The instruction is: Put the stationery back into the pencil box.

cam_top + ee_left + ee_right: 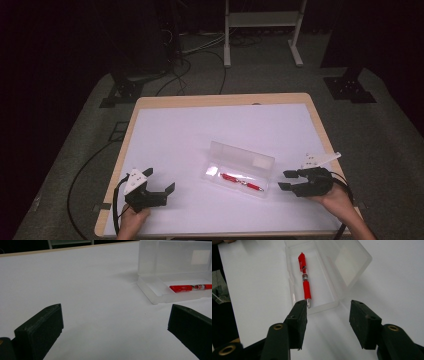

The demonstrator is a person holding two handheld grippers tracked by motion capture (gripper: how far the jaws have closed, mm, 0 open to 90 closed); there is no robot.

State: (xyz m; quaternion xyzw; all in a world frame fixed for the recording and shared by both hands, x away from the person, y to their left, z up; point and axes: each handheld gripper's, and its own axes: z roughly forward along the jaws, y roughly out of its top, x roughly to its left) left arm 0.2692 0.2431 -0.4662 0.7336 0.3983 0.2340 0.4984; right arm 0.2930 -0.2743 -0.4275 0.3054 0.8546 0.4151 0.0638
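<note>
Here the red pen [242,182] lies in the open clear case [239,169] at table centre, long axis ten-to-four, at nine o'clock from the nearer right gripper [284,180], jaws half-wide, empty; left gripper [161,181] wide, idle.

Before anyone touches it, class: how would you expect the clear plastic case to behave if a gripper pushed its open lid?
The clear plastic case looks thin-walled, so probably light and apt to slide on the smooth white table. Its raised lid would likely swing on the hinge. The red pen inside may roll.
</note>
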